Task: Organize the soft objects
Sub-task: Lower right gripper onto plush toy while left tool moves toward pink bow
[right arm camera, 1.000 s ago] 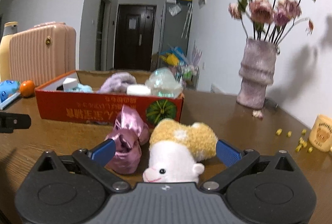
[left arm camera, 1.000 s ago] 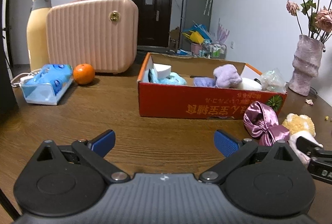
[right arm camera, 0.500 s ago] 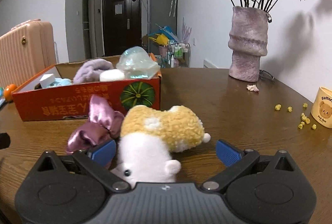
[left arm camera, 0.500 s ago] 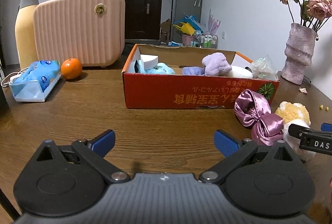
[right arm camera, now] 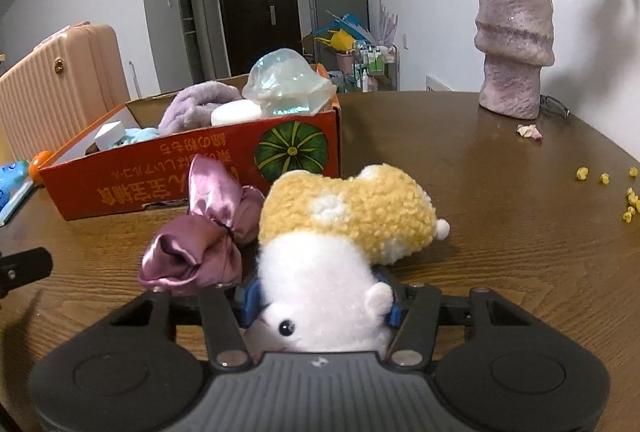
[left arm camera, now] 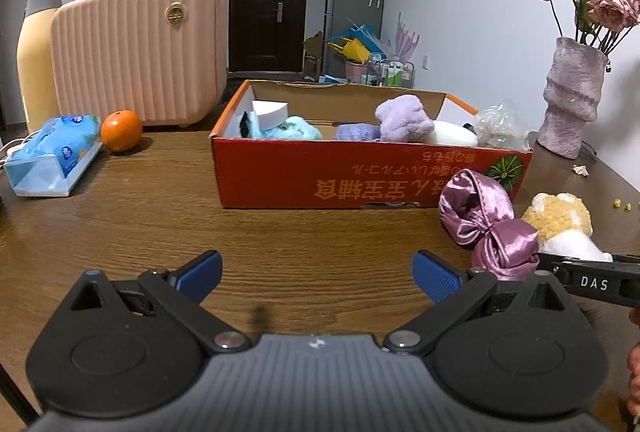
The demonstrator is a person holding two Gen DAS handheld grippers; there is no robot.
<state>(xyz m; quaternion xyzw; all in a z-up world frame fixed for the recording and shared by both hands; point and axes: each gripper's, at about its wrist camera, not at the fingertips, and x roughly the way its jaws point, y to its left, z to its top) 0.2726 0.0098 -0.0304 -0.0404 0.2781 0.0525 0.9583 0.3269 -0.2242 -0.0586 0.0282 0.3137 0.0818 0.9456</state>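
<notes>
The letters "DAS" stand in white on the black arm of the right gripper (left arm camera: 592, 282), seen at the right edge of the left wrist view. The red cardboard box (left arm camera: 360, 176) carries a row of East Asian characters in yellow on its front wall, printed upside down and not legible, beside a drawing of a green pumpkin. The blue tissue pack (left arm camera: 56, 152) has round labels whose print is too small to read.
</notes>
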